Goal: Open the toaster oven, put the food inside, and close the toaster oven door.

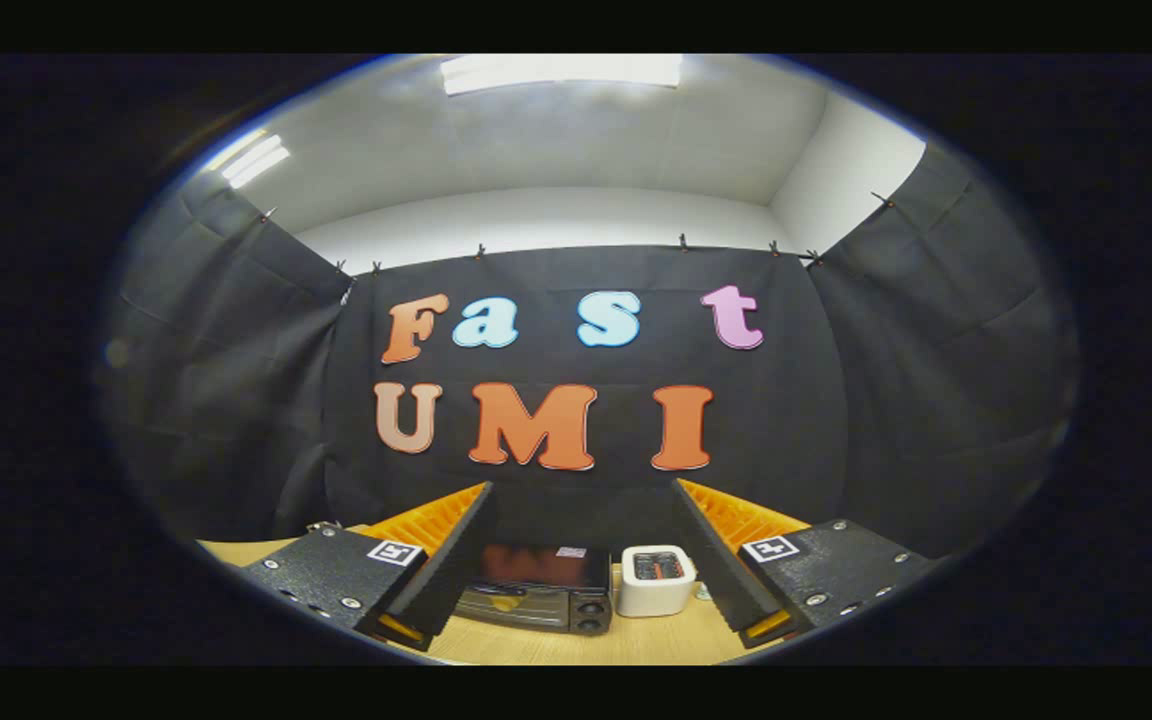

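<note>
A black toaster oven (539,590) stands on the wooden table (636,640) beyond my fingers, against the booth's back wall. Its glass door looks closed, and two round knobs sit at its right end. My gripper (584,560) is held well back from it and stands open, with nothing between the fingers. The left finger (441,570) overlaps the oven's left end. I cannot make out any food.
A white slot toaster (656,580) stands right beside the oven, between it and my right finger (726,570). Black cloth walls close the booth on three sides. Bare tabletop lies between my fingers and the two appliances.
</note>
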